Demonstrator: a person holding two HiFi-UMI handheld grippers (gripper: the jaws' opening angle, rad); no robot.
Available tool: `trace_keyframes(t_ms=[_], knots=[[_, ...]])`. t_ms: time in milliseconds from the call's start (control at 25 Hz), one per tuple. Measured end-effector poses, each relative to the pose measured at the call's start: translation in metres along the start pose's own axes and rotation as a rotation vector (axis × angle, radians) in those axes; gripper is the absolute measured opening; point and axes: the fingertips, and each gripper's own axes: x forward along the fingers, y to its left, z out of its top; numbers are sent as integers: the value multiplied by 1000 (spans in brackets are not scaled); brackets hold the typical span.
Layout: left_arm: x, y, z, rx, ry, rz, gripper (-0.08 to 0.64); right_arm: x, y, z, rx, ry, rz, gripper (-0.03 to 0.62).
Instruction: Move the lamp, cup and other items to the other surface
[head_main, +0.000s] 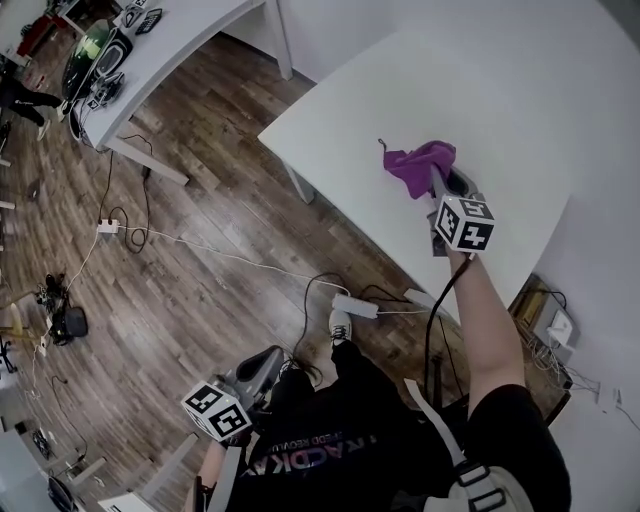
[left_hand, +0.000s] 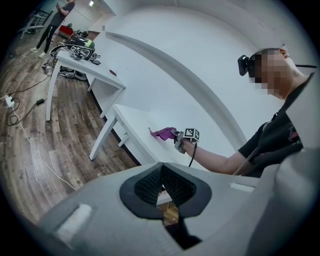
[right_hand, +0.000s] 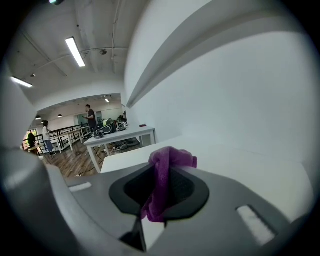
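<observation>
Cloth, purple (head_main: 420, 165); pinched in the right gripper (head_main: 434, 180), whose jaws are closed on it, a fold bunched above the pads and a tail hanging below; held just above the white table (head_main: 500, 90), well in from its near edge, whether touching the top cannot be told; the table top around it is bare, with a white wall close behind

Left gripper (head_main: 272, 358); low beside the person's body over the wood floor (head_main: 200, 260), well apart from the table; jaws together, nothing between them

Floor between the tables; open boards crossed by loose cables, a white power strip (head_main: 357, 306) lying just off the near table edge

Second white table (head_main: 170, 60); far off, carrying dark gear

Head view only; the power strip, cables and clutter along the floor's left side

Left gripper view only; the person's outstretched right arm (left_hand: 220, 161) and a head-worn camera (left_hand: 244, 64)

Right gripper view only; ceiling strip lights (right_hand: 75, 51), a railing and people standing in the distance
</observation>
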Motion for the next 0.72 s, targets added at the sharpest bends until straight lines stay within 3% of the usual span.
trace_keyframes(t_ms=[360,720], knots=[[-5,-2,7,36,14,-59,3,-57,39,13,-23,-80,29,57],[-28,-1,13,101,52,-157,3,-139,108,0,89,-146,58,57]])
